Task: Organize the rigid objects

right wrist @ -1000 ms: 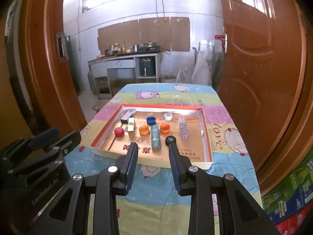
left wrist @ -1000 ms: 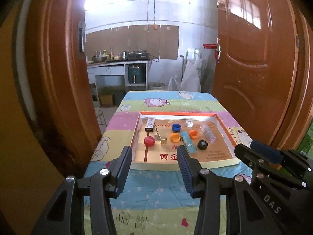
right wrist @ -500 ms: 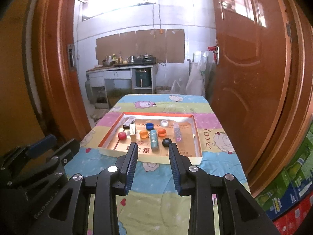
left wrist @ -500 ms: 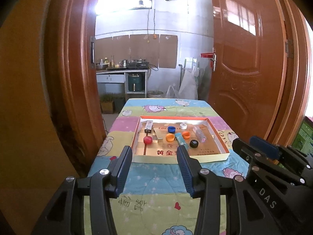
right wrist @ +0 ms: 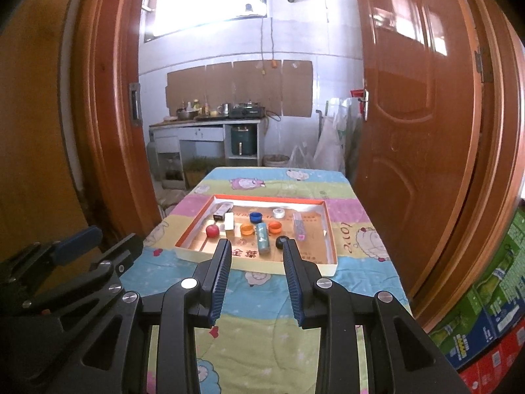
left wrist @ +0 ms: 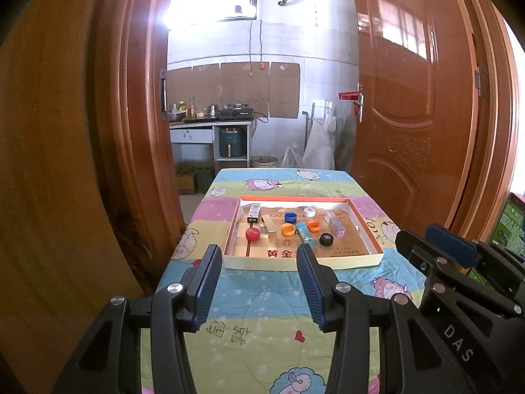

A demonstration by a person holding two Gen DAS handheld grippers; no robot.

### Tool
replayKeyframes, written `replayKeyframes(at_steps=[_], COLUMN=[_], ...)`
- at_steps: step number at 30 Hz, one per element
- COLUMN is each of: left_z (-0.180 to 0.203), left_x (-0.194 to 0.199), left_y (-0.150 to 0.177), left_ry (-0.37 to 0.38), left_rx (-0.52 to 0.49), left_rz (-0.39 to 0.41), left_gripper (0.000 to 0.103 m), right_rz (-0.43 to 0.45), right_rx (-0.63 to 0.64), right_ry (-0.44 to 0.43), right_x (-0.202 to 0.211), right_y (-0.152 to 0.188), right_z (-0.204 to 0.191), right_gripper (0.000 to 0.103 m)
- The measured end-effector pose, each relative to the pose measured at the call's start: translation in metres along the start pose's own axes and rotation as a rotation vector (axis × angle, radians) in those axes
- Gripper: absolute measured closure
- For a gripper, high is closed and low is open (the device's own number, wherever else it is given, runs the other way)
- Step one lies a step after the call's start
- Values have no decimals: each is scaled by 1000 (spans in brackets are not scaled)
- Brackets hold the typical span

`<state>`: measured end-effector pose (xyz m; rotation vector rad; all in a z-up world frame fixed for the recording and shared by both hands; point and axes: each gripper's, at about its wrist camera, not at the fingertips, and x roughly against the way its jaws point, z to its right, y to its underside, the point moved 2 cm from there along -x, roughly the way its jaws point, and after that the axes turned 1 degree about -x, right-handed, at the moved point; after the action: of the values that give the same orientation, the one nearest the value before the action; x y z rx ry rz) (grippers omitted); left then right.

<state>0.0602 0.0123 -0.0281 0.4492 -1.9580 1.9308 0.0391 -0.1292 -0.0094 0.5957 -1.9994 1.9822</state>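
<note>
A shallow cardboard tray (left wrist: 367, 234) (right wrist: 330, 243) with an orange rim lies on the cartoon-print tablecloth. In it are a red cap (left wrist: 252, 234) (right wrist: 212, 230), two orange caps (left wrist: 287, 229) (right wrist: 275, 227), a blue cap (left wrist: 290, 217), a white cap (left wrist: 309, 211), a black cap (left wrist: 326, 239) (right wrist: 281, 242), a light blue tube (left wrist: 304, 235) (right wrist: 263, 242), a clear box (left wrist: 336, 225) and small cartons. My left gripper (left wrist: 259, 257) is open and empty, near the tray's front edge. My right gripper (right wrist: 257, 252) is open and empty, also short of the tray.
The table (left wrist: 262, 321) stands in a doorway between a wooden door frame (left wrist: 131, 131) on the left and an open wooden door (left wrist: 410, 131) on the right. Stacked drink crates (right wrist: 485, 295) sit at the right. A kitchen counter (left wrist: 210, 124) is behind.
Both grippers have drawn back and up from the tray, so the tray looks smaller and farther. Both stay open and empty. The objects in the tray have not moved.
</note>
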Motion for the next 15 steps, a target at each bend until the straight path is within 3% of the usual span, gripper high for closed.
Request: replayKeyframes(at_steps=[15], left_z=[4], left_x=[9], left_y=[2], left_ry=[5], left_rx=[-15], left_rz=[13], left_gripper=[56], right_rz=[15], right_rx=[3], right_ry=[-2], right_x=[9], right_y=[3], right_z=[0], right_gripper=[69])
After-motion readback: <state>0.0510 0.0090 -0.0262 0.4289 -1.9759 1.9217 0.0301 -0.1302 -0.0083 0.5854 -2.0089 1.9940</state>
